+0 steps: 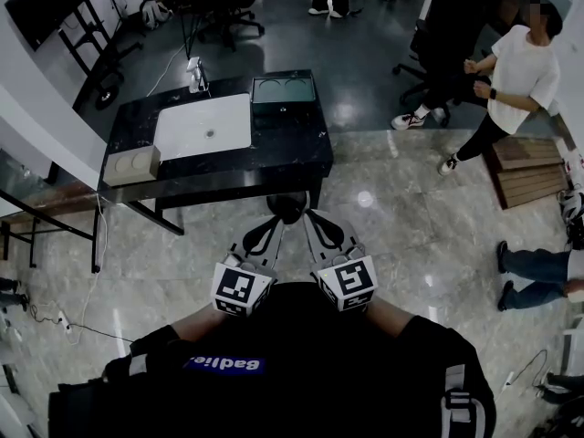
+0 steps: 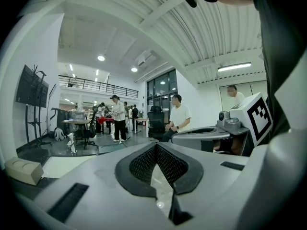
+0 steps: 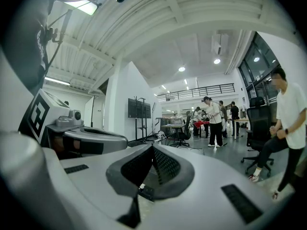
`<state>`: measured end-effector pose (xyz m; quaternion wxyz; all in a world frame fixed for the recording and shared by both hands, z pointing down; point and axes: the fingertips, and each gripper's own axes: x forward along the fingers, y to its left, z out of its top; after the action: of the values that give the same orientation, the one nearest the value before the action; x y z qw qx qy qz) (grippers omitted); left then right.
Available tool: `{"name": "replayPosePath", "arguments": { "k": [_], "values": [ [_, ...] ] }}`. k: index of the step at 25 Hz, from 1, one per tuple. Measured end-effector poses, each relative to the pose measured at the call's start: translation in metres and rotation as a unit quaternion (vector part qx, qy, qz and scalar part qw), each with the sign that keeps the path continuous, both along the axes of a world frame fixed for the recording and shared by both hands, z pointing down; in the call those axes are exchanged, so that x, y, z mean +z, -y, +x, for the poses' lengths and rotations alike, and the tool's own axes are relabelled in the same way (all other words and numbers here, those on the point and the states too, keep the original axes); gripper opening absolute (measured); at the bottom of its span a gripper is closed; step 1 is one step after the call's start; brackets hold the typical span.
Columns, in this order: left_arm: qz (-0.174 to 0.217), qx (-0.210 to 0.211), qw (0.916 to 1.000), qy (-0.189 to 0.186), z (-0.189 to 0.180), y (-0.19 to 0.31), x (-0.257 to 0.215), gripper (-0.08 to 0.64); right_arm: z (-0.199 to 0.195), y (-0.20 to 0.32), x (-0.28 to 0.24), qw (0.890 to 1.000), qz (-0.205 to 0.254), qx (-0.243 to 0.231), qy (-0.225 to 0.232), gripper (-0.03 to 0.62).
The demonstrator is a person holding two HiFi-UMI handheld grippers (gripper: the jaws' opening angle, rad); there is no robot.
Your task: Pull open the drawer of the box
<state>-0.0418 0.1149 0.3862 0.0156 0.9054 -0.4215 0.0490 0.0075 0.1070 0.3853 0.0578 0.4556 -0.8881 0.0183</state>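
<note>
Glossy grey tiled floor (image 1: 401, 208) across head view. Black rectangular table (image 1: 292, 149) at 12 o'clock of both grippers, well apart from them. White flat mat (image 1: 203, 126) on table's 9 o'clock half. Left gripper (image 1: 274, 219) and right gripper (image 1: 315, 219) side by side, near body. Dark square box with grey-green top (image 1: 283, 89) at table's 1 o'clock corner, in head view only. Small beige box with two round dents (image 1: 132, 164) at table's 8 o'clock corner, just beside mat; also at 8 o'clock in left gripper view. Drawer front not made out on either. Own views: both grippers' jaws pressed together, nothing between. Black screen on stand (image 3: 139, 108) at 11 o'clock, clearest in right gripper view.
</note>
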Motion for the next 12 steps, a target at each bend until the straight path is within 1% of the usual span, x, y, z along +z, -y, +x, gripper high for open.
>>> {"name": "replayPosePath", "arguments": {
  "k": [12],
  "values": [
    [-0.002,-0.002,1.0,0.0,0.0017,0.0,-0.0015,0.0,0.0016,0.0005,-0.0002,1.0,-0.002,-0.001,-0.001,0.0]
  ]
}}
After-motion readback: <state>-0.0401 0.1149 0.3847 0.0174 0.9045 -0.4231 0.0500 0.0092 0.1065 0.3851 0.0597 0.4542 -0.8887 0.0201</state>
